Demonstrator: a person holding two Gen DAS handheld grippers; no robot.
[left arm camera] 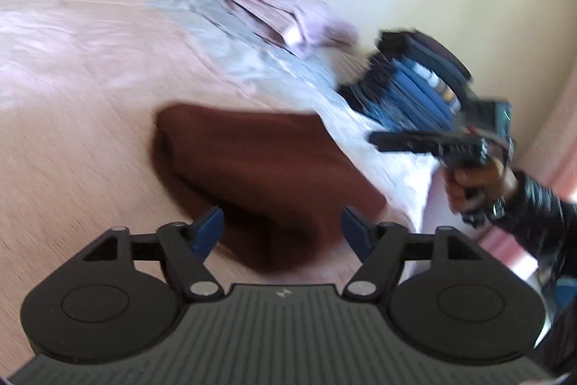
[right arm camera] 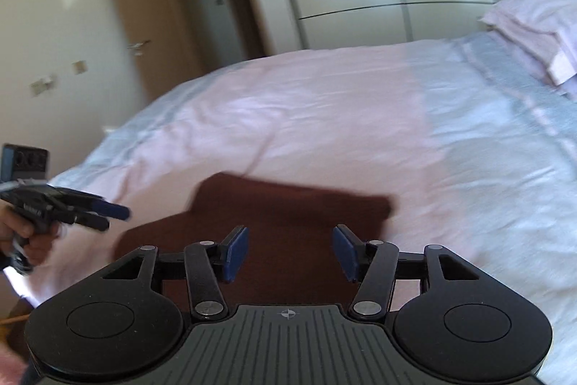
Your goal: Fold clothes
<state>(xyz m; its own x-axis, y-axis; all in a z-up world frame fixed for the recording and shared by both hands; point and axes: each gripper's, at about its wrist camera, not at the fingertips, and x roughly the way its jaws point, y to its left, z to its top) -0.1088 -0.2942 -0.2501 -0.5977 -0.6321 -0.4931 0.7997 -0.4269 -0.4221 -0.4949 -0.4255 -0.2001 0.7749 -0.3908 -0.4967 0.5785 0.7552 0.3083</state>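
Maroon garment (left arm camera: 259,168) – matt cloth; bedspread (left arm camera: 72,78) – rumpled fabric.

Broad bare bed (right arm camera: 324,118) lies open beyond the folded maroon garment (right arm camera: 288,211); stacked clothes (left arm camera: 414,85) and pillows (left arm camera: 288,20) crowd one edge.

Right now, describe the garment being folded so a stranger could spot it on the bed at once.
Start at the wide pink bedspread. Near its close edge, in front of both open grippers, lies the folded maroon garment. It is the only dark reddish-brown piece; the stack of clothes beyond is mostly blue and black.
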